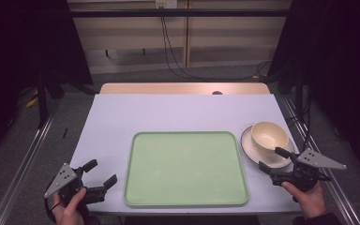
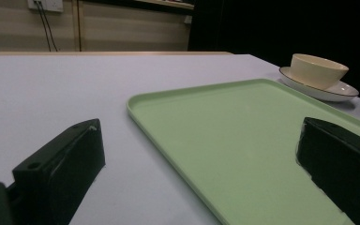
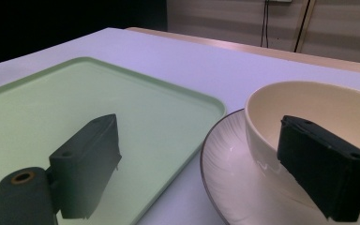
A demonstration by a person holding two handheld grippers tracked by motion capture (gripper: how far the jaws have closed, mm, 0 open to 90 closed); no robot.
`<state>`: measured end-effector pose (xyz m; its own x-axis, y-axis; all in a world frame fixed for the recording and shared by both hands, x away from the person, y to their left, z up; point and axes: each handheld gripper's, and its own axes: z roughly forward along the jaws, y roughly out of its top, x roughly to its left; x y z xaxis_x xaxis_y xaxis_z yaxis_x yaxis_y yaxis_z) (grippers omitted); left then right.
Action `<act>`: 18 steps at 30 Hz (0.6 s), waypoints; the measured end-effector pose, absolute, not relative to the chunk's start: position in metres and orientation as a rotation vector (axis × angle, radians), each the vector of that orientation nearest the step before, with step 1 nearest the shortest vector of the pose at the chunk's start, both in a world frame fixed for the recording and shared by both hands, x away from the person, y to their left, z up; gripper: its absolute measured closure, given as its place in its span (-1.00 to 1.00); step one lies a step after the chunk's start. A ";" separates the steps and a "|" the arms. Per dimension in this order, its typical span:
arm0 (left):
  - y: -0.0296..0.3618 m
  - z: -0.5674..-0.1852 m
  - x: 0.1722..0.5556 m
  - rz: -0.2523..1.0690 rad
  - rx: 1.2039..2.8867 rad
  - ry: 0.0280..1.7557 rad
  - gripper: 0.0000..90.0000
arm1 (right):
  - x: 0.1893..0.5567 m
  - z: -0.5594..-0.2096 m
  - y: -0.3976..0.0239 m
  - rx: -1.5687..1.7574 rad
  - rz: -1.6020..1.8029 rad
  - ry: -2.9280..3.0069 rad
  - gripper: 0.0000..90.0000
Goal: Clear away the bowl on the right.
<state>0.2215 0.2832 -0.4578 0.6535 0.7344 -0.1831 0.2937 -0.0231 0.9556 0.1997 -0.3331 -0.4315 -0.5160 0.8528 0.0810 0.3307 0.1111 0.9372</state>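
Down at the near edge of the table (image 1: 122, 112), the left hand (image 1: 68, 208) holds the left gripper (image 1: 101, 174) low over the pale surface, just off the near left corner of the green tray (image 1: 185, 168). Its jaws stand well apart with nothing between them, and in the left gripper view one jaw sits over bare tabletop while the other hangs over the tray's floor. Across on the other side, the right hand (image 1: 309, 199) carries the right gripper (image 1: 273, 158), jaws spread wide and pointed at the crockery. In the right gripper view its pads are not pressing on anything: one jaw floats over the tray's right edge, the other overlaps the near wall of the bowl (image 3: 318, 112), though whether it touches I cannot tell. The tray itself lies flat in the middle of the table, empty and square to the near edge. Just beside its far right corner sits the saucer (image 1: 249, 143), white with a thin dark rim, close to the tray but apart from it. The cream bowl stands upright on that saucer, open side up, nothing visible inside. Farther back, beyond the table's wooden far strip, black cables (image 1: 173, 56) hang down from a wall socket against the pale panelled wall.
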 end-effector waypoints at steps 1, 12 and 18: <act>0.283 -0.458 0.222 0.434 1.608 0.866 -0.97 | 0.200 -0.431 -0.334 1.148 1.399 1.904 -0.71; 0.282 -0.458 0.221 0.438 1.600 0.875 -0.97 | 0.202 -0.428 -0.343 1.156 1.408 1.893 -0.64; 0.283 -0.458 0.221 0.435 1.601 0.871 -0.97 | 0.203 -0.428 -0.343 1.164 1.396 1.889 -0.64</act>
<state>0.2213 0.2825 -0.4578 0.6492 0.7374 -0.1864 0.2944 -0.0177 0.9555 0.2031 -0.3432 -0.4277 -0.4996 0.8623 0.0831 0.3329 0.1026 0.9374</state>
